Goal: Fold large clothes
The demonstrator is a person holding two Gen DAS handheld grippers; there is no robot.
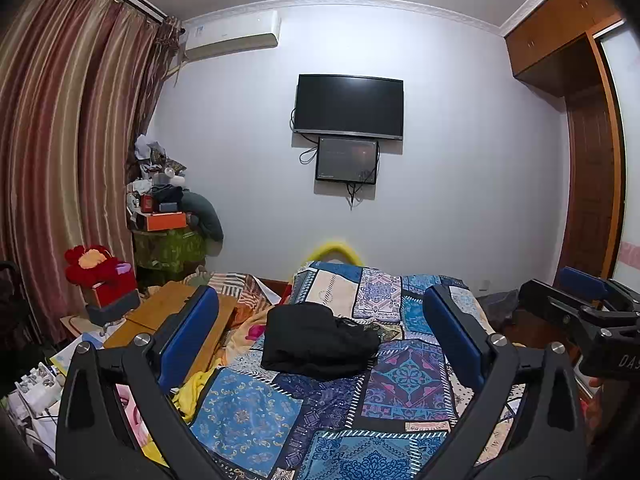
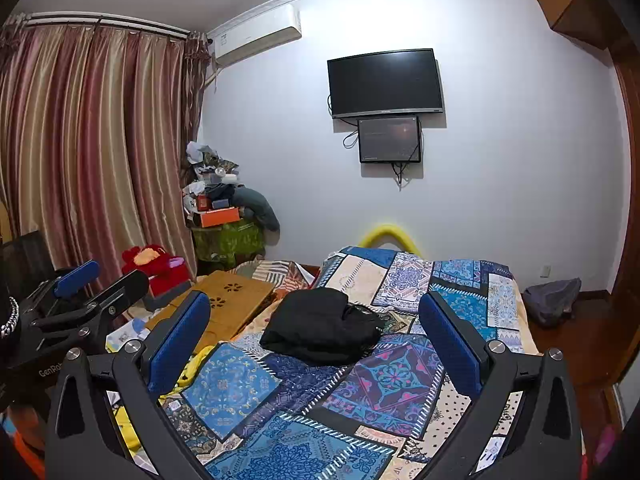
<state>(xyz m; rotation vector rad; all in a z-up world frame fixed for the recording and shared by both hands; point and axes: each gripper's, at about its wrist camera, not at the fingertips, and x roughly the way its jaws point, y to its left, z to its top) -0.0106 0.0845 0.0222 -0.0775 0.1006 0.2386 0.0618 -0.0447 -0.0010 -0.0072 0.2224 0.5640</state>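
Note:
A black garment (image 1: 318, 340) lies folded in a compact bundle on the patchwork bedspread (image 1: 248, 412), near the middle of the bed. In the right wrist view the same black garment (image 2: 320, 328) sits on the bedspread (image 2: 236, 388). My left gripper (image 1: 320, 320) hovers above the near part of the bed, open, with nothing between its blue pads. My right gripper (image 2: 314, 320) is also open and empty, held level beside it. Each gripper shows in the other's view: the right gripper (image 1: 576, 296) at the far right, the left gripper (image 2: 92, 280) at the far left.
A wooden lap table (image 2: 224, 300) lies on the bed's left side, by a red plush toy (image 2: 154, 264). A cluttered stand (image 2: 224, 216) fills the corner near the curtains (image 2: 92, 140). A TV (image 2: 386, 82) hangs on the wall. A grey bag (image 2: 554, 300) sits on the floor right.

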